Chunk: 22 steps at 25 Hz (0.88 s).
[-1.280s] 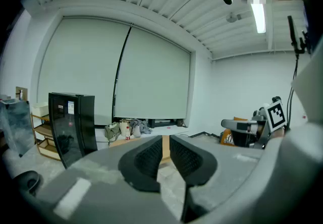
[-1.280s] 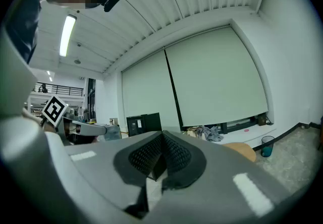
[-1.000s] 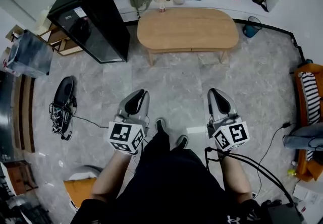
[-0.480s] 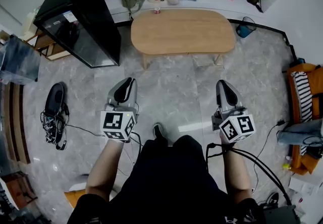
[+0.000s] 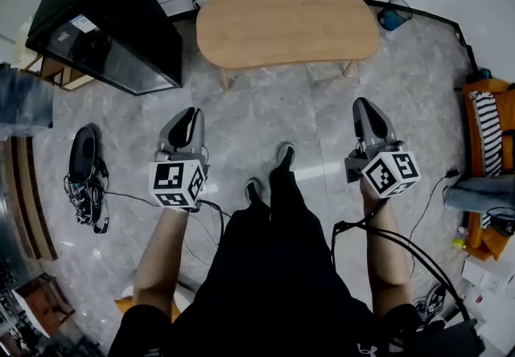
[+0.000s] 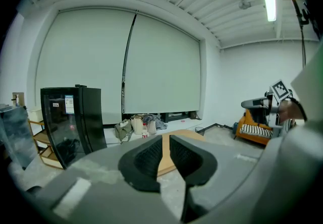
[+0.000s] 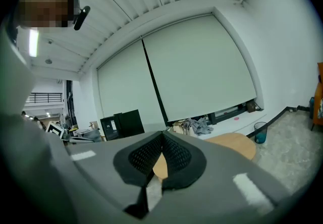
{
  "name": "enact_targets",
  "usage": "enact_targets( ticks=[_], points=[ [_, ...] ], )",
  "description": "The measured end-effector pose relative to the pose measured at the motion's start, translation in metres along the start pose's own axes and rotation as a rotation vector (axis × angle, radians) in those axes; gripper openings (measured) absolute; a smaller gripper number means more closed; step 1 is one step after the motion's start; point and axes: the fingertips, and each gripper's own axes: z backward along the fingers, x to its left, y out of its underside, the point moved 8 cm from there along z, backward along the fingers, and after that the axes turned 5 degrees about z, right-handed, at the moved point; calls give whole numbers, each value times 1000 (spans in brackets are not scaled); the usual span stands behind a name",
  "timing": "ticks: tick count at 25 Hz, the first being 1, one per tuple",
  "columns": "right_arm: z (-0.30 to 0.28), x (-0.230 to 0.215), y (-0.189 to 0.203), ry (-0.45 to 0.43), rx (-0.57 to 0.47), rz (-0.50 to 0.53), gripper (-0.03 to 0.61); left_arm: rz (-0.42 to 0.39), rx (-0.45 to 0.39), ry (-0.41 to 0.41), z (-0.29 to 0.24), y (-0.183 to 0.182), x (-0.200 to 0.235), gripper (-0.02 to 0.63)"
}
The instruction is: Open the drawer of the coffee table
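Coffee table (image 5: 287, 24) stands well ahead of the 2 empty tools, left tool (image 5: 190, 113) slightly spread, right tool (image 5: 363, 104) pressed together; drawer unseen, probably light rigid wood, take its front edge.

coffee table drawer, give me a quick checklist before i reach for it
1. Left gripper empty, jaws a narrow gap apart: ok.
2. Right gripper ready to grasp: not ok, jaws together with nothing in them.
3. Coffee table within reach: not ok, both grippers hang over the floor, short of it.
4. Drawer front or handle found: cannot tell, no view shows it.
5. Path to the table free: ok, the shoe lies off to the left.
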Motion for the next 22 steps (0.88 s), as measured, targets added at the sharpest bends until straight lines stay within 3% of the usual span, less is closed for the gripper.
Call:
enact_targets(
  ticks=[8,16,22],
  points=[
    [-79,-77,32,-24,88,-93,2,31,112,-22,-94,18,-6,49],
    [-164,-158,87,-61,146,-191,2,80,257,-91,-191,71,-1,49],
    [-208,-205,133,-66,196,-226,2,50,306,-130,-240,100,14,49]
  ],
)
